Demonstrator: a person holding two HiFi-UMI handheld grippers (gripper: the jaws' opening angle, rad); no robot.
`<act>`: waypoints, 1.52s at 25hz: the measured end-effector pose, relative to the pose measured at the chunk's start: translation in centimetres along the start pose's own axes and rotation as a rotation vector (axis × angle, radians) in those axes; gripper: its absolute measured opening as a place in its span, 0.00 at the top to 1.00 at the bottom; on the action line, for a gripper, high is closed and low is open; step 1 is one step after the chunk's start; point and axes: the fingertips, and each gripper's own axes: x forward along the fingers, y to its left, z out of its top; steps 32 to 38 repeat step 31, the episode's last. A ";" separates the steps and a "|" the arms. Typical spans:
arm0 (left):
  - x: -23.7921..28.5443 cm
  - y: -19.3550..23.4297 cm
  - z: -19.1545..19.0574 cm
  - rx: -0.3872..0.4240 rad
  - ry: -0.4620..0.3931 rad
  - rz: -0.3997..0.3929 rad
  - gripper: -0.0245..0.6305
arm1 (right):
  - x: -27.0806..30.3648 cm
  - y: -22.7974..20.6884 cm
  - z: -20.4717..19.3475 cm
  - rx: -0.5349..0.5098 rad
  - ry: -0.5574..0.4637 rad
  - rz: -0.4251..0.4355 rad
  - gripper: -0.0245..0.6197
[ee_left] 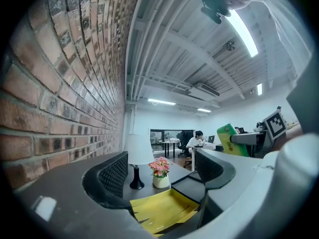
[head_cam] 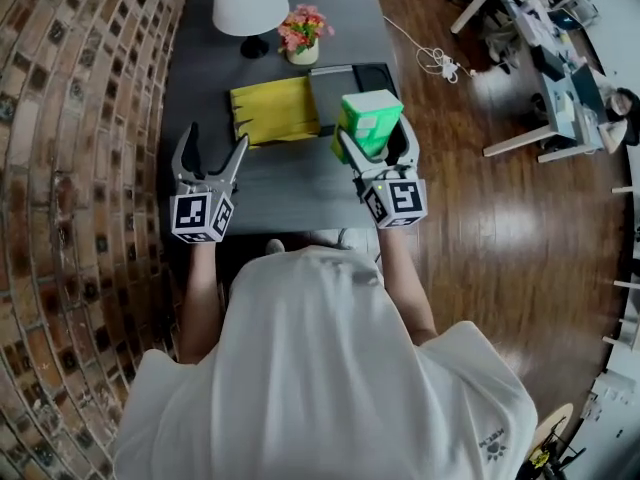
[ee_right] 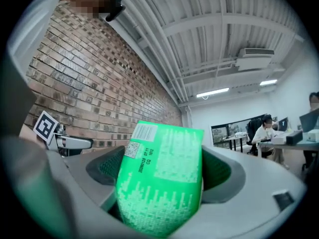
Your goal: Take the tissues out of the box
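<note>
The green tissue box [head_cam: 370,116] is held upright above the right side of the dark table [head_cam: 290,196], with my right gripper [head_cam: 376,133] shut on its sides. In the right gripper view the box [ee_right: 162,178] fills the gap between both jaws, printed face toward the camera. No tissue shows coming out of it. My left gripper [head_cam: 216,140] hovers over the table's left part, open with nothing between its jaws. The left gripper view [ee_left: 162,171] looks along the table, and the box [ee_left: 228,138] appears at its right.
A yellow cloth [head_cam: 273,109] lies on the table beside a black tray [head_cam: 338,83]. Behind them stand a white lamp [head_cam: 249,3] and a small flower pot [head_cam: 303,33]. A brick wall [head_cam: 70,118] runs along the left; wooden floor [head_cam: 480,218] lies to the right.
</note>
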 end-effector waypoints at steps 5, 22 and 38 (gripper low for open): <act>-1.0 -2.3 0.4 0.025 -0.009 -0.024 0.35 | -3.2 1.9 0.4 -0.090 -0.012 -0.038 0.23; -1.6 -3.1 1.0 0.041 -0.034 0.027 0.35 | -3.3 1.1 -0.8 -0.108 0.027 -0.073 0.23; -1.6 -3.2 1.2 0.036 -0.041 0.038 0.35 | -2.8 1.2 0.0 -0.115 0.014 -0.059 0.23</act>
